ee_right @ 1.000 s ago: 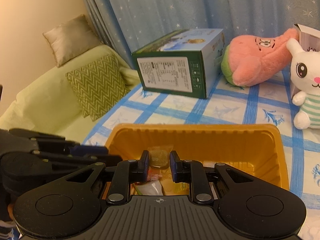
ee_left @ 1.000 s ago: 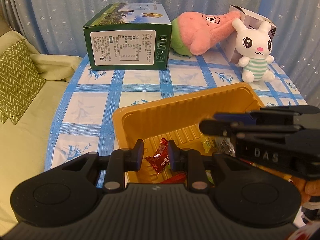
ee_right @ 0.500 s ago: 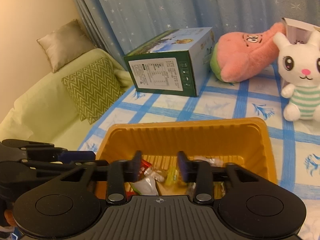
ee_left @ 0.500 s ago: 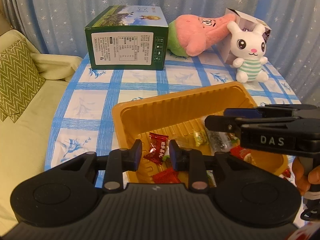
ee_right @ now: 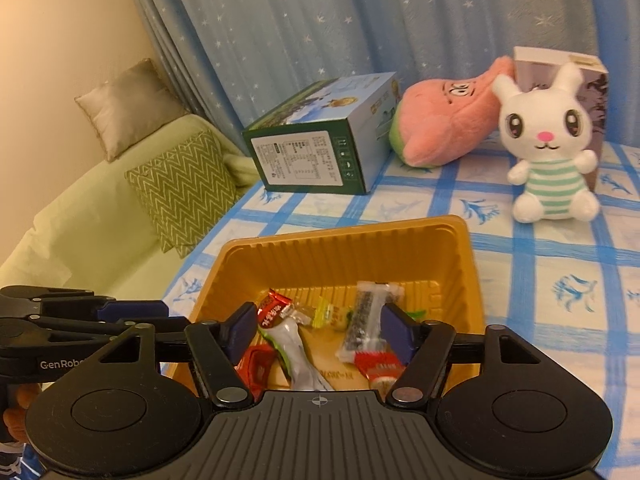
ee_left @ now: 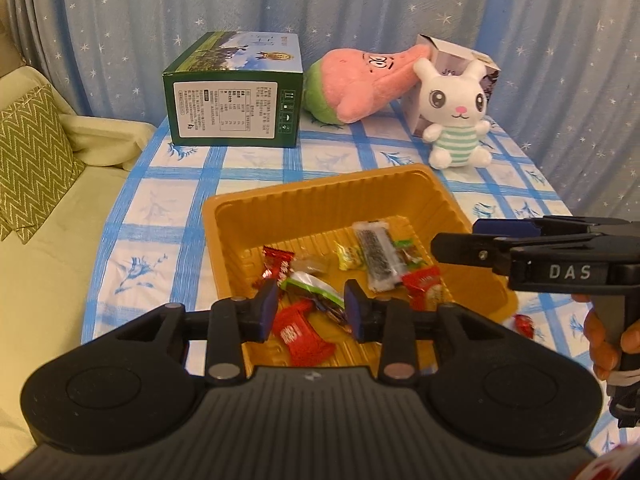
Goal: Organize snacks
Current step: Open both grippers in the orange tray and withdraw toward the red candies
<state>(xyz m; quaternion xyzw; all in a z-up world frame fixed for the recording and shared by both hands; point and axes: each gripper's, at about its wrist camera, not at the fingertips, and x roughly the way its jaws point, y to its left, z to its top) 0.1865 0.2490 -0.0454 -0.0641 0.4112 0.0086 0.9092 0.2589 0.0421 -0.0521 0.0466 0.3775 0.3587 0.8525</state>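
both grippers hover over the near rim of the yellow tray (ee_left: 304, 204), pointed down into it. the left gripper (ee_left: 311, 310) is opening its jaws with nothing clamped, and the right gripper (ee_right: 318, 330) is opening wider, also empty; looks like a drop-off. the snacks (ee_left: 352, 276) lie loose on the tray floor, gathered in one place, though one red candy (ee_left: 524, 325) sits outside by the tray's right wall. all this on a blue-checked tablecloth (ee_left: 160, 216), with a green box (ee_left: 234, 92), plush toys behind, starry curtain, and a green sofa to the left.

Wrapped snacks (ee_left: 360, 272) loose in yellow tray (ee_left: 320, 200)
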